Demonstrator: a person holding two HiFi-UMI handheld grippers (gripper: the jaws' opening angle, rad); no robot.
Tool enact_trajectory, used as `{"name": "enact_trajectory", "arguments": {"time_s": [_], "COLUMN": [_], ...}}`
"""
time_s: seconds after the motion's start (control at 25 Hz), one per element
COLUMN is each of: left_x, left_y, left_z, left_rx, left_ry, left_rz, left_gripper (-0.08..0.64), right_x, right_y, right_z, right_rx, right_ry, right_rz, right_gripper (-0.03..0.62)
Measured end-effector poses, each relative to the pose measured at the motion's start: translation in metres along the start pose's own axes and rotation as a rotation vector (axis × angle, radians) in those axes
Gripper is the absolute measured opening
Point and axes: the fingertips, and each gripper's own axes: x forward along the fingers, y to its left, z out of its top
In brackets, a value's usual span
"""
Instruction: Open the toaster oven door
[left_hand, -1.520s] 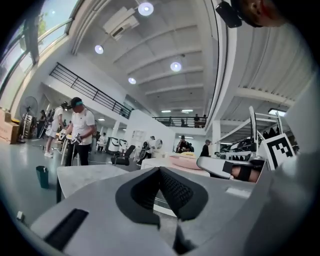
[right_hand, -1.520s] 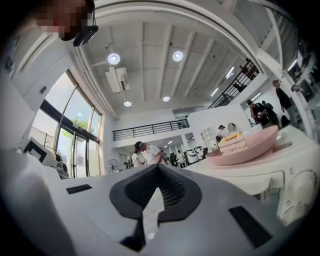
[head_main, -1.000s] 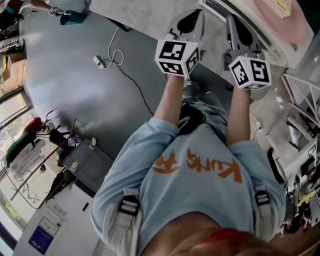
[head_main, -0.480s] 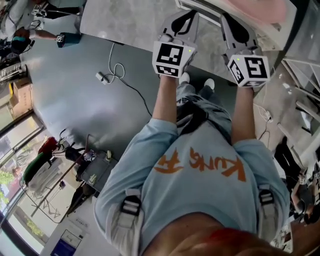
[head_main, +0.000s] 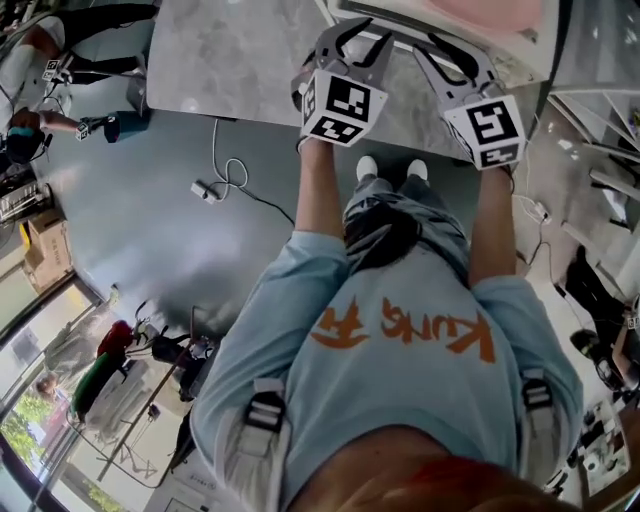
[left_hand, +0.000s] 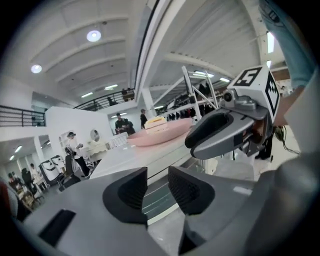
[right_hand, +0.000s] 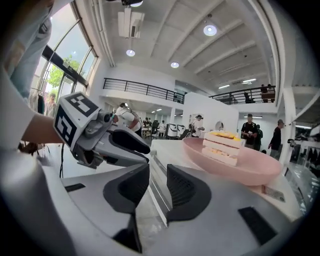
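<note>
Opening is the fresh change: the jaws of my left claw (left_hand: 157, 186) and right claw (right_hand: 157, 186) have just parted to a narrow gap and grip nothing, though the oven's front edge shows through each gap. Both claws now hang over the counter (head_main: 220, 60) rather than the floor, close to the toaster oven (right_hand: 172, 149) at its far side, with a pink plate (right_hand: 235, 167) on top. I judge this to be lining up for the door. The oven's long axis runs side to side before me, glass front facing me.
</note>
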Motion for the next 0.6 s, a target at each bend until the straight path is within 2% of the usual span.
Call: {"name": "enact_trajectory", "arguments": {"time_s": [0.2, 0.28, 0.44, 0.6], "left_x": [0.013, 0.014, 0.018, 0.021], "left_y": [-0.005, -0.004, -0.004, -0.007], "left_z": [-0.015, -0.013, -0.02, -0.027], "left_rx": [0.206, 0.252, 0.346, 0.448], "left_ry": [0.096, 0.106, 0.155, 0.209], "left_rz": [-0.098, -0.117, -0.167, -0.223], "left_gripper": [0.121, 0.121, 0.131, 0.147], "right_x": [0.007, 0.008, 0.009, 0.01], "right_y": [-0.001, -0.004, -0.01, -0.014], "right_z": [-0.016, -0.019, -0.026, -0.039], "right_rx": [-0.093, -0.146, -0.214, -0.3], "right_ry": [0.104, 0.146, 0.228, 0.346], "right_rz": [-0.049, -0.065, -0.104, -0.097], "right_gripper": [0.141, 0.176, 0.176, 0.179]}}
